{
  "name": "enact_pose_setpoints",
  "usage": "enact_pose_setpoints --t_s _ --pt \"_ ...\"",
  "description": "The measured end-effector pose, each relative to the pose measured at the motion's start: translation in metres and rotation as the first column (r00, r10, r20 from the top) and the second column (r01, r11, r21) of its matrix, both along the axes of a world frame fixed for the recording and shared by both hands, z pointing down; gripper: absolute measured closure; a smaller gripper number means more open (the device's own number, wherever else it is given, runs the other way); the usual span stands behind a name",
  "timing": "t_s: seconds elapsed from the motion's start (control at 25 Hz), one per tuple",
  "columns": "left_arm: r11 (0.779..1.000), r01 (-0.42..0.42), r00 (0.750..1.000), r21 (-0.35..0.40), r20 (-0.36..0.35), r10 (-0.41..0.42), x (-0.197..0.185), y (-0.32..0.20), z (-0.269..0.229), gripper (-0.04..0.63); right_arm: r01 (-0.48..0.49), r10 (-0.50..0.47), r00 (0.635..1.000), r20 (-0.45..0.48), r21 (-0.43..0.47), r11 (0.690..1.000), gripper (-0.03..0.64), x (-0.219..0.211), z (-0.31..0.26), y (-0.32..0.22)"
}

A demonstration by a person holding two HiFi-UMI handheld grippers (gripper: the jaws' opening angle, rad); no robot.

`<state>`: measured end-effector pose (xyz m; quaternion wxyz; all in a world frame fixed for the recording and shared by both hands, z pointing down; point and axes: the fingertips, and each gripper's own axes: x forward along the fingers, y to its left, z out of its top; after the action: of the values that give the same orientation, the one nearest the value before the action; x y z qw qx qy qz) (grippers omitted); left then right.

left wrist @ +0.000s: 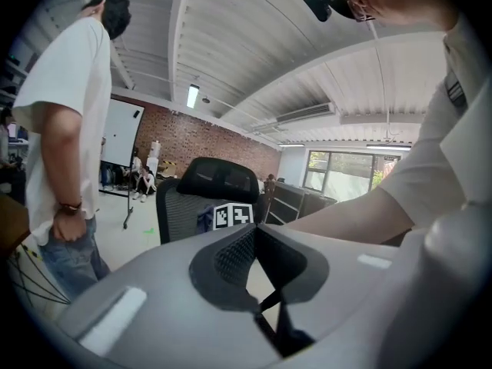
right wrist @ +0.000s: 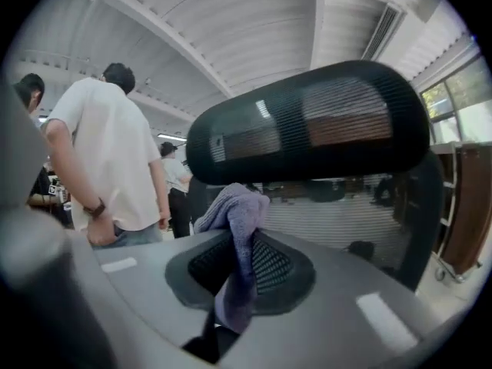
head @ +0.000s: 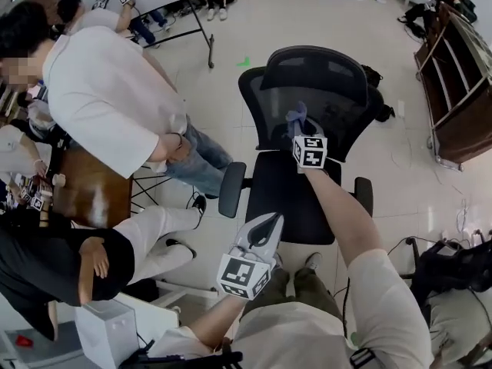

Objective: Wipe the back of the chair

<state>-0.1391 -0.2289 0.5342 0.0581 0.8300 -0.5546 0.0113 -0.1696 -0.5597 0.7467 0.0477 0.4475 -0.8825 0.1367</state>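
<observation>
A black mesh office chair (head: 311, 91) faces me in the head view, its seat (head: 288, 194) towards me. My right gripper (head: 299, 123) is shut on a purple-blue cloth (head: 296, 115), held against the front of the mesh backrest below the headrest. In the right gripper view the cloth (right wrist: 237, 210) sticks up from between the jaws, with the headrest (right wrist: 307, 125) just above. My left gripper (head: 264, 229) is shut and holds nothing, hanging low off the seat's front left corner. The left gripper view shows its jaws (left wrist: 255, 229) meeting, with the chair (left wrist: 219, 183) beyond.
A person in a white shirt (head: 115, 98) stands close on the chair's left. Someone in white trousers (head: 157, 237) sits beside a brown table (head: 92, 194). A wooden shelf unit (head: 461, 91) is at the right, a whiteboard stand (head: 204, 29) behind, and cables (head: 461, 214) lie on the floor.
</observation>
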Motion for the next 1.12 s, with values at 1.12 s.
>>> enact_pose_setpoints --t_s 1.12 --pt "0.997 -0.059 0.997 -0.059 -0.056 0.056 0.045 -0.051 0.029 0.538 -0.351 0.324 0.925 -0.2 -0.119 0.929 0.572 0.265 0.1 -0.094"
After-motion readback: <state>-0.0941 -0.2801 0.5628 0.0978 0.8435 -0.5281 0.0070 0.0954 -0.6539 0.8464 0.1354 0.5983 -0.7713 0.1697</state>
